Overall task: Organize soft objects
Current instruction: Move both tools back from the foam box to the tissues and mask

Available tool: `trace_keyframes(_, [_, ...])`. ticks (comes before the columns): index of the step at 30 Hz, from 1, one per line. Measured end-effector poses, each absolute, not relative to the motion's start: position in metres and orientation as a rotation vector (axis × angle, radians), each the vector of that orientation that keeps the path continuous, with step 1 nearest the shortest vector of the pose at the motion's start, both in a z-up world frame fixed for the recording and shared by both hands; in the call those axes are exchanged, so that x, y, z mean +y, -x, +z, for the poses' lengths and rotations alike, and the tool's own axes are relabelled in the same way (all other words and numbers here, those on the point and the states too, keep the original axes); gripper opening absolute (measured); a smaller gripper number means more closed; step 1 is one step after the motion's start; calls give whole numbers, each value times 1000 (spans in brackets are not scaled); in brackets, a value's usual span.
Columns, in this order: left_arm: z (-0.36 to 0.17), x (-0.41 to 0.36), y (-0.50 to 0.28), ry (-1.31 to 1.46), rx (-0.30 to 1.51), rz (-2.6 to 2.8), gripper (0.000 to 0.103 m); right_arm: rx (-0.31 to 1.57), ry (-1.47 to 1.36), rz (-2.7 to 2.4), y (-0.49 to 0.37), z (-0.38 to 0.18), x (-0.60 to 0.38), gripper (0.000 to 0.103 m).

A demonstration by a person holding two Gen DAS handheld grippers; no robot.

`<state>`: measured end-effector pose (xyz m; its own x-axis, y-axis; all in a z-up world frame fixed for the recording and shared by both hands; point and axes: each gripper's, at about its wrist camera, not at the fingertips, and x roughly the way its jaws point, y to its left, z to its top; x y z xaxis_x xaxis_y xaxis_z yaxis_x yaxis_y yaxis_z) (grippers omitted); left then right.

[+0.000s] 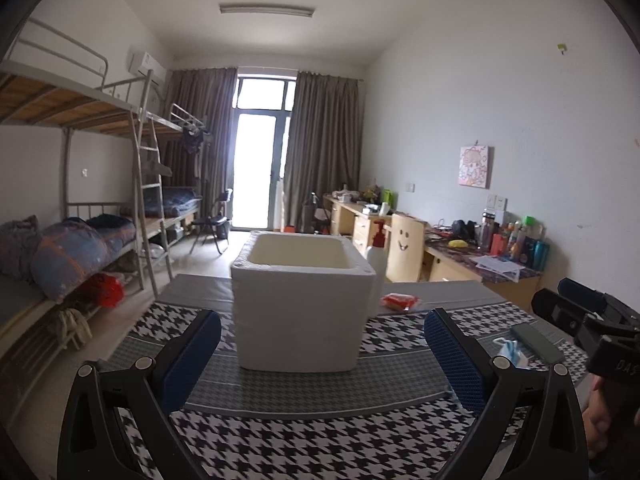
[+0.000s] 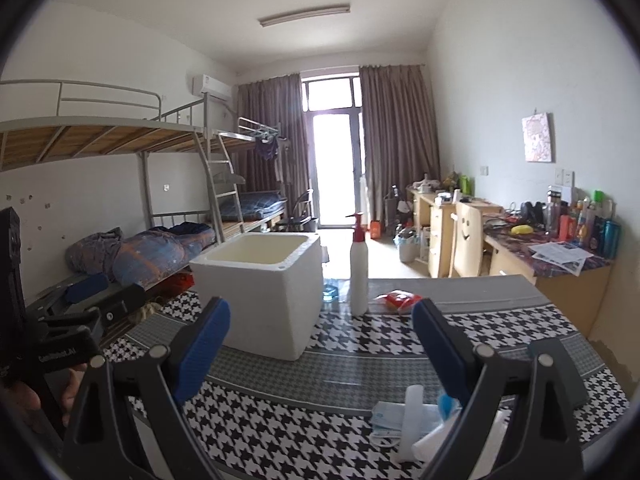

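Two hand-held tongs, the left tongs and the right tongs, hover with jaws spread wide and empty over a houndstooth-covered counter in a dormitory room. A white foam box stands open-topped at the centre, seemingly the bin for sorting. The soft things lie apart from it: a red packet beside a pump bottle, and face masks by the right tongs, probably first to go.
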<state>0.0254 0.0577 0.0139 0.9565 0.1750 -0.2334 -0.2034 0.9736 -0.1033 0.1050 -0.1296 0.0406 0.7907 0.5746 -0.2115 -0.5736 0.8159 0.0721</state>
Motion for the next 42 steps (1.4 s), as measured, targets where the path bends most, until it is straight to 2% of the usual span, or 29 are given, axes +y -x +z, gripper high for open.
trace_keyframes(12, [-1,23,-35,113,257,73,102,240,3,489,-98,27,-161,95])
trace_keyframes(42, [-31,-36,-87,41,377,-118,102,463,-48,318,-131,-32,-214,95])
